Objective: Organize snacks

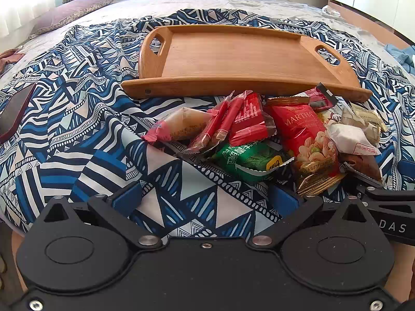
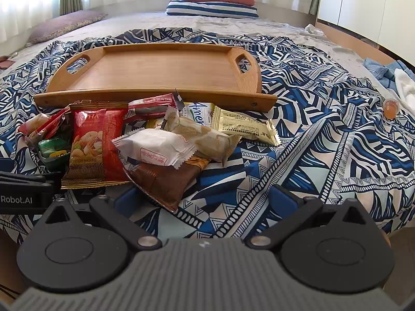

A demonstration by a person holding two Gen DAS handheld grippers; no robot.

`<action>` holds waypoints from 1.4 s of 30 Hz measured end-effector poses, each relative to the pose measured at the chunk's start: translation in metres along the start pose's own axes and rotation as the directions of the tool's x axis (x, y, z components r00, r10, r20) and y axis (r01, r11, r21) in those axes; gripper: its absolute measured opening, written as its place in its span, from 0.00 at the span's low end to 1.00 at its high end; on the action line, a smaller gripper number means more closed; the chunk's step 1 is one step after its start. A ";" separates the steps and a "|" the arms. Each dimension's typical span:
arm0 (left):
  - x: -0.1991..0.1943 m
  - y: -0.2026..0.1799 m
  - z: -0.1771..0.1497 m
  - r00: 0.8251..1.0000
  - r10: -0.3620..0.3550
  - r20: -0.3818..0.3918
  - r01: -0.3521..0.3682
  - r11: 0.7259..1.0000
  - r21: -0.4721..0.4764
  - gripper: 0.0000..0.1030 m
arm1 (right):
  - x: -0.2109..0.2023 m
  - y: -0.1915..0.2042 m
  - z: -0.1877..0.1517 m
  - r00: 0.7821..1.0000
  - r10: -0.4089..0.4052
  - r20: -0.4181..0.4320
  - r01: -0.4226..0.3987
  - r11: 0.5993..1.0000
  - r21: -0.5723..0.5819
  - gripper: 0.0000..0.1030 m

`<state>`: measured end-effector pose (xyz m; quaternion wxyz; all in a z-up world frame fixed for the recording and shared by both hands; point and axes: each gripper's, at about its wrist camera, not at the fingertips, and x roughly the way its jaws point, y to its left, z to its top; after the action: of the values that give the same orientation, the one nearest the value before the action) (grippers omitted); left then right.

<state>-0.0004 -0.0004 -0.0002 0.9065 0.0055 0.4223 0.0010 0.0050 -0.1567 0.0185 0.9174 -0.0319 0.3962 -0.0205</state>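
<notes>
A pile of wrapped snacks lies on a blue patterned cloth just in front of an empty wooden tray [image 1: 233, 59] [image 2: 166, 72]. It holds a red nut bag [image 1: 306, 134] [image 2: 96, 140], a green packet [image 1: 249, 160], red stick packs [image 1: 223, 121], a white wrapped cake [image 2: 155, 147], a brown packet [image 2: 166, 181] and a gold sachet [image 2: 243, 125]. My left gripper [image 1: 205, 199] stands open, low over the cloth, just short of the pile's left side. My right gripper [image 2: 202, 199] is open too, its left finger close to the brown packet's corner.
The patterned cloth [image 1: 77, 129] covers a bed. Pillows [image 2: 212, 0] lie at the far end. A dark flat object [image 1: 15, 114] rests at the left edge. A small orange cup [image 2: 390, 108] and blue clothing [image 2: 389, 72] sit at the right.
</notes>
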 end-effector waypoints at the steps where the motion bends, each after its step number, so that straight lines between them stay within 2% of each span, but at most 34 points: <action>1: 0.000 0.000 0.000 1.000 0.000 0.000 0.000 1.000 0.000 1.00 | 0.000 0.000 0.000 1.000 0.000 0.000 0.000 1.000 0.000 1.00; 42: 0.001 0.004 -0.001 1.000 0.005 0.004 -0.005 1.000 0.001 1.00 | 0.000 0.001 -0.001 1.000 -0.003 0.008 0.003 1.000 -0.004 1.00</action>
<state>-0.0003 0.0035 -0.0012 0.9074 0.0071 0.4202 0.0028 0.0039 -0.1561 0.0176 0.9189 -0.0344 0.3924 -0.0211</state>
